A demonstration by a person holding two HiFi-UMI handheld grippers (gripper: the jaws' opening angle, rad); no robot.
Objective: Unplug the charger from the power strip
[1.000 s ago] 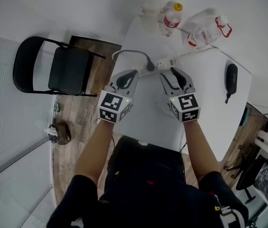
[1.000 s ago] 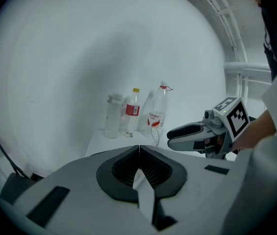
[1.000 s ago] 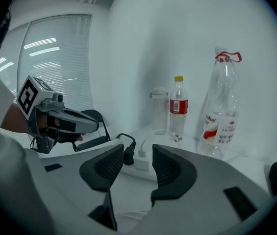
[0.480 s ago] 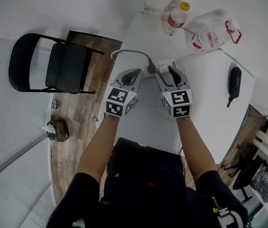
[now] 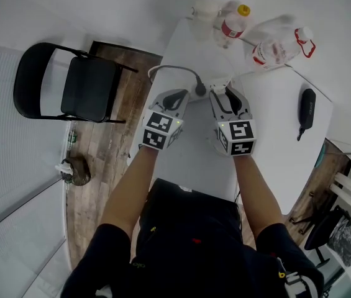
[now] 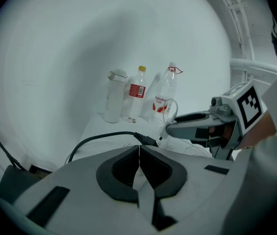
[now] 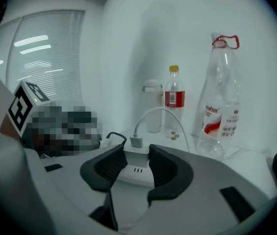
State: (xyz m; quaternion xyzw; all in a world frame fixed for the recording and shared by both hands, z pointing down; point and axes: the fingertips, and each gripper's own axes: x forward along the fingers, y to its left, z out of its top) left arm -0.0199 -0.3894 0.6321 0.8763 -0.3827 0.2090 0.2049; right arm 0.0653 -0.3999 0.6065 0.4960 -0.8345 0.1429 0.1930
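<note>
Two tools work over the white counter (image 5: 274,123). The right hand-held gripper (image 5: 223,97) has its jaws closing on the white charger (image 7: 137,158), which stands plugged into the power strip (image 7: 132,173) at the counter's far side. The left hand-held gripper (image 6: 139,148) is clenched and empty, near a black cable (image 6: 104,137).

White charger (image 7: 135,155), white power strip (image 7: 134,174) and white table (image 5: 274,143); black chair (image 5: 86,90); bottle (image 7: 174,100) with yellow cap, red label.
</note>
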